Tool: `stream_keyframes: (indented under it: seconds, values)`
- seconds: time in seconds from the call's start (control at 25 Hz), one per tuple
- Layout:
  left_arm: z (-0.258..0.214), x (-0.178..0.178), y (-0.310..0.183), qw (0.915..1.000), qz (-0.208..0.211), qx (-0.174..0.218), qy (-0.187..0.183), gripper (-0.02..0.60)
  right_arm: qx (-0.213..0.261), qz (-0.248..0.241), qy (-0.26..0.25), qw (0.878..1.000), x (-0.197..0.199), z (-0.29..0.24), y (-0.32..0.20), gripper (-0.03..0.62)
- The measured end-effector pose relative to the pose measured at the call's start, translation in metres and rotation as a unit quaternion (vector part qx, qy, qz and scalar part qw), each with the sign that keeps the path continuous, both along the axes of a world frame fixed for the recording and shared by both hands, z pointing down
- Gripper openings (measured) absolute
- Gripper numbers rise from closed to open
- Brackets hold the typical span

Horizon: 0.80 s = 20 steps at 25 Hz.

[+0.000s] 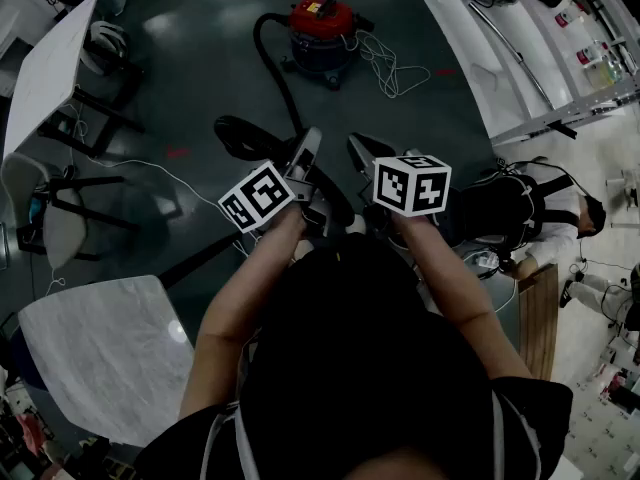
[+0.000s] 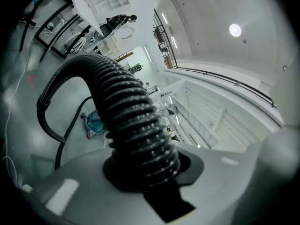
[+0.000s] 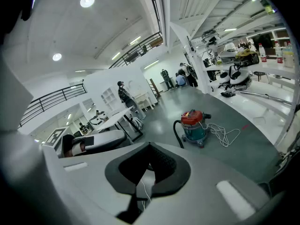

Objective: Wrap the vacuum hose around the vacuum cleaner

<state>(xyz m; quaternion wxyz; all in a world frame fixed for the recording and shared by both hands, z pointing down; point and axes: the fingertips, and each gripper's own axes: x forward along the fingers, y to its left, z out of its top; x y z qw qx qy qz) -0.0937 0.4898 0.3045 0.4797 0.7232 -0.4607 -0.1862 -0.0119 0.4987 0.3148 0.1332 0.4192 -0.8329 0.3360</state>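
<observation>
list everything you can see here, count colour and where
vacuum cleaner: one, red top, teal body, on the floor ahead
hose: one, black, ribbed, runs from the vacuum cleaner to the left gripper
cord: one, white, loose on the floor right of the vacuum cleaner
tables: two, pale, at the left, one far and one near
counter: one, white, far right
bystander: one, dark and white clothes, right edge
left gripper: one, grey, shut on the hose
right gripper: one, grey, shut, empty
</observation>
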Motion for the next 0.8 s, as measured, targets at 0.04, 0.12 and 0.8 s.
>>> stream_keyframes:
  seconds: [0.04, 0.12, 0.8]
  values:
    - [0.001, 0.000, 0.000, 1.0000, 0.000, -0.001, 0.000, 0.098, 0.000, 0.001, 0.000, 1.000, 0.000, 0.000, -0.001, -0.006]
    - [0.002, -0.001, 0.000, 1.0000, 0.000, -0.003, -0.001, 0.098, 0.000, 0.001, 0.000, 1.000, -0.001, -0.001, -0.002, -0.006]
    - [0.014, 0.007, -0.006, 0.9999, 0.002, -0.016, -0.005, 0.098, -0.008, -0.004, -0.001, 1.000, 0.009, 0.007, -0.013, -0.006]
